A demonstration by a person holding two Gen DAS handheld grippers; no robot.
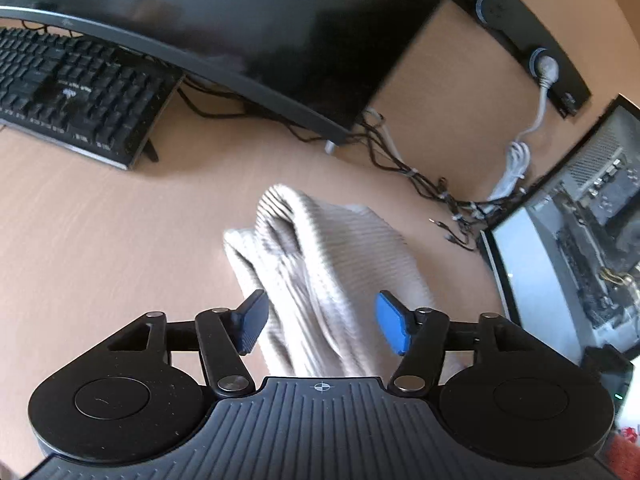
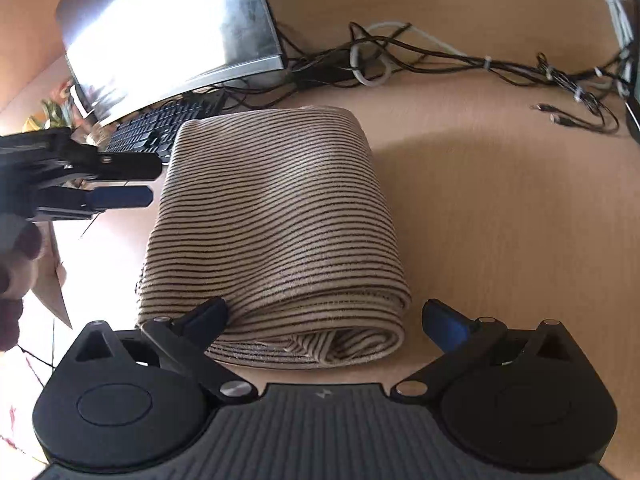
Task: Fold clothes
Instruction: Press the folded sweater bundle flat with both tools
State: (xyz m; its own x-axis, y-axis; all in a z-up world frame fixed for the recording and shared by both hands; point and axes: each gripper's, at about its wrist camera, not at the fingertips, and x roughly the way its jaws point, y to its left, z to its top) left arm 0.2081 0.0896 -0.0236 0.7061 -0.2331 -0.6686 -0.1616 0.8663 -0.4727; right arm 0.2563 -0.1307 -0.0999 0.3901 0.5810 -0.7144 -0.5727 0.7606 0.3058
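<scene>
A beige garment with thin dark stripes (image 2: 276, 224) lies folded into a thick bundle on the wooden desk (image 2: 500, 220). My right gripper (image 2: 326, 318) is open, its blue pads on either side of the bundle's near end, close above it. My left gripper (image 1: 320, 322) is open above the same garment (image 1: 328, 264), which looks blurred there. The left gripper also shows in the right wrist view (image 2: 152, 182) at the bundle's left side, its fingers apart and holding nothing.
A black keyboard (image 1: 76, 88) and a curved monitor (image 1: 240, 28) stand at the back of the desk. A tangle of cables (image 2: 460, 60) runs along the back. A computer case (image 1: 580, 232) stands at the right. A power strip (image 1: 532, 40) is on the wall.
</scene>
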